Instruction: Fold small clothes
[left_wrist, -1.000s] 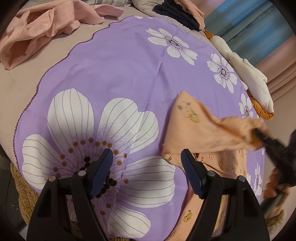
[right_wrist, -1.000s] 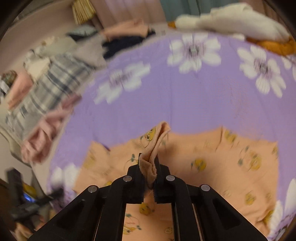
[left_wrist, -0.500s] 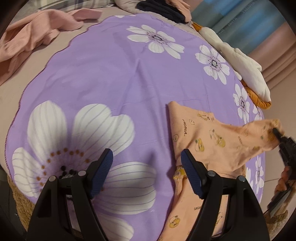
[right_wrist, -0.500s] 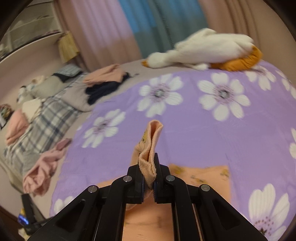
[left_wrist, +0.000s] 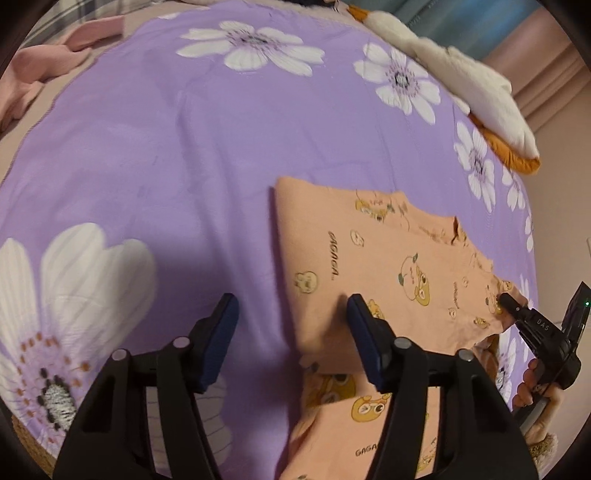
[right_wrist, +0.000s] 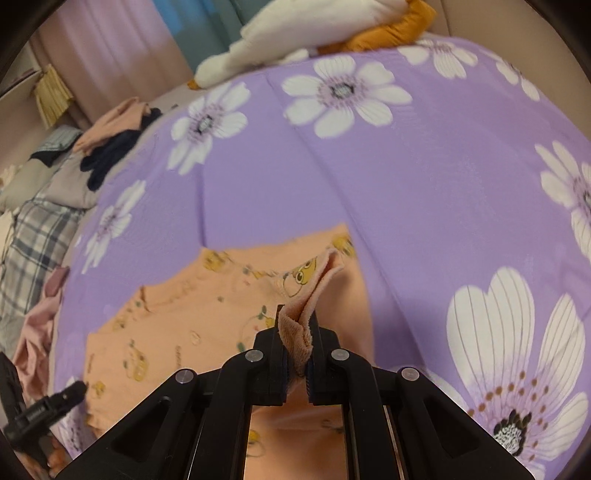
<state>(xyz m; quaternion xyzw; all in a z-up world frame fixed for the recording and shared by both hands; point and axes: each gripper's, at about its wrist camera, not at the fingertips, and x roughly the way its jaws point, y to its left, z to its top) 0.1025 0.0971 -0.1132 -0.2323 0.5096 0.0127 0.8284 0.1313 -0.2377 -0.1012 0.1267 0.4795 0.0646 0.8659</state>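
From the left wrist view, the left gripper (left_wrist: 291, 325) hangs over a purple flowered bedspread (left_wrist: 177, 140), its blue-padded jaws apart and having just been closing; the right pad sits over the near edge of the peach printed garment (left_wrist: 384, 266), the left pad over bare spread, and neither pad visibly presses on cloth. The garment lies toward the right edge of the bed, its upper layer folded over a lower part that runs down under the gripper. At its far right corner the right gripper (left_wrist: 508, 304) pinches the fabric, with a hand (left_wrist: 532, 384) on the handle below. A white and orange plush toy (left_wrist: 476, 96) rests along the bed's far right edge, and pink clothing (left_wrist: 40, 70) lies at the far left corner. From the right wrist view, the right gripper (right_wrist: 297, 354) has its jaws closed tight on a bunched fold of the garment (right_wrist: 184, 317), which stands up between them. The rest spreads flat toward the left, where a dark tip, probably the left gripper (right_wrist: 68, 393), reaches its edge. A heap of clothes (right_wrist: 107, 147) sits beyond the spread.
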